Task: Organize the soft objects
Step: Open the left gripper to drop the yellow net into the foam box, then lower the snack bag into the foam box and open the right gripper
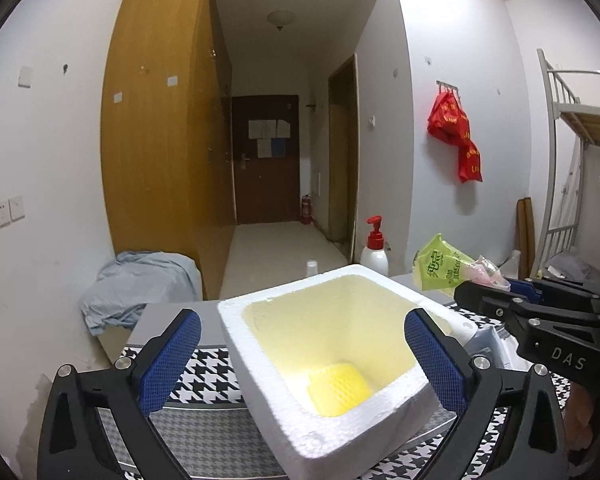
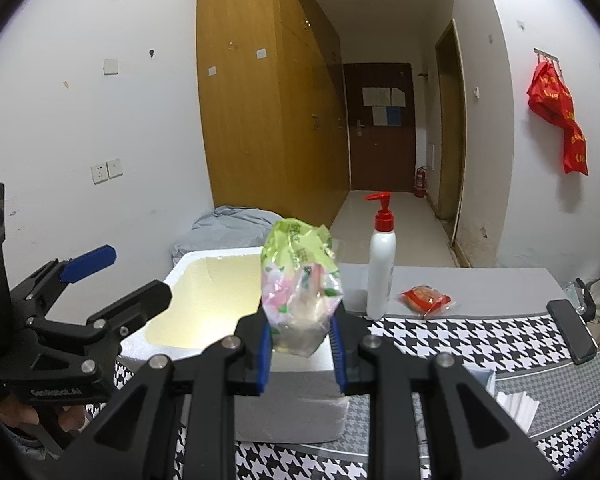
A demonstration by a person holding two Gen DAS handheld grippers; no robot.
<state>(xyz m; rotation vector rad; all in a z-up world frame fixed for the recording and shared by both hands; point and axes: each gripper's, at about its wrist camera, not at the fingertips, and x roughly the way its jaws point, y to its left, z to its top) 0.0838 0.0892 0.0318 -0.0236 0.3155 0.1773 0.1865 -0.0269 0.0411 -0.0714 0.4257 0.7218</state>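
A white foam box (image 1: 360,432) stands on the houndstooth table (image 2: 480,344); a yellow foam net (image 1: 340,388) lies on its floor. My left gripper (image 1: 302,356) is open wide above the box's near rim, with nothing between its blue pads. My right gripper (image 2: 300,350) is shut on a green and pink plastic bag (image 2: 300,292), held upright over the box's right rim (image 2: 300,364). In the left wrist view the same bag (image 1: 444,266) shows at the right, held in the right gripper's fingers (image 1: 500,304). The left gripper (image 2: 116,276) appears at the left of the right wrist view.
A white pump bottle (image 2: 381,272) with a red top stands behind the box, and a small red packet (image 2: 426,300) lies beside it. A dark phone (image 2: 572,332) rests at the table's right edge. A grey cloth heap (image 1: 136,288) lies on the floor beyond.
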